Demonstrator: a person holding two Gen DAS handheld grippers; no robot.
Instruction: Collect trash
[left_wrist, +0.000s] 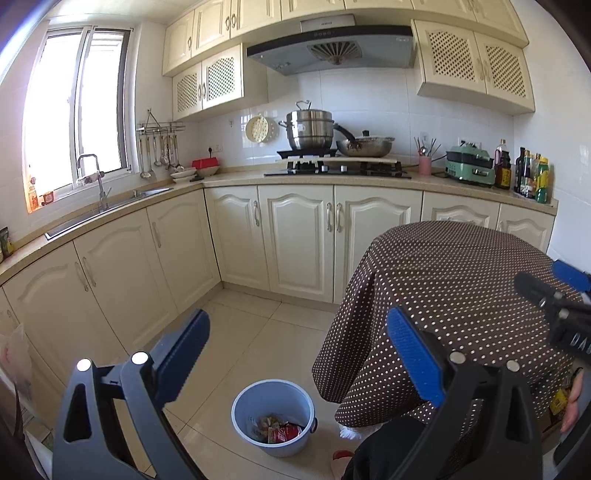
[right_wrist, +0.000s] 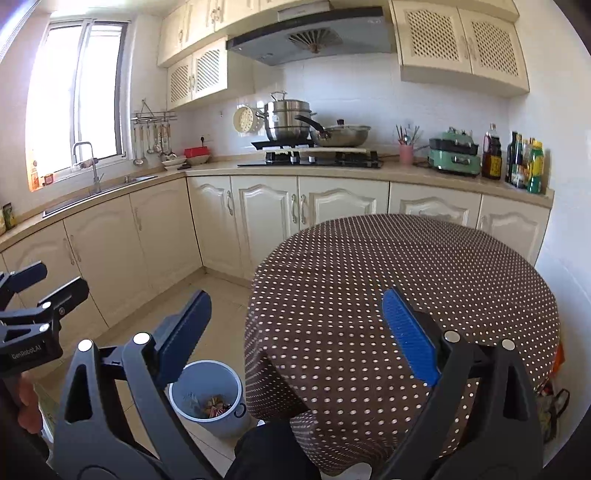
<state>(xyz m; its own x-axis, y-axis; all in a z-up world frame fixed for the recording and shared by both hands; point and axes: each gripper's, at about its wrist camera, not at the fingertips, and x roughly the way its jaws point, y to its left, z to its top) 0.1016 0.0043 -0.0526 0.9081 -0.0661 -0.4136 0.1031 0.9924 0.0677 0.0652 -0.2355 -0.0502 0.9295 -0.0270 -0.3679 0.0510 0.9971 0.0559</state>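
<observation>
I hold left gripper (left_wrist: 295, 354) and right gripper (right_wrist: 295, 332) up, jaws of both apart, empty. Trash (left_wrist: 275, 428) sits in blue bin (left_wrist: 240, 402) on floor beside desk (right_wrist: 406, 266). Desk top shows no litter; I judge collection nearly done.

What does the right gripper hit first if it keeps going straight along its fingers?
Probably the polka-dot tablecloth: the open right gripper points at the table's near left part, nothing held. Depth is unclear under the fisheye; a slightly higher line would clear the table and reach the lower cabinets.
</observation>
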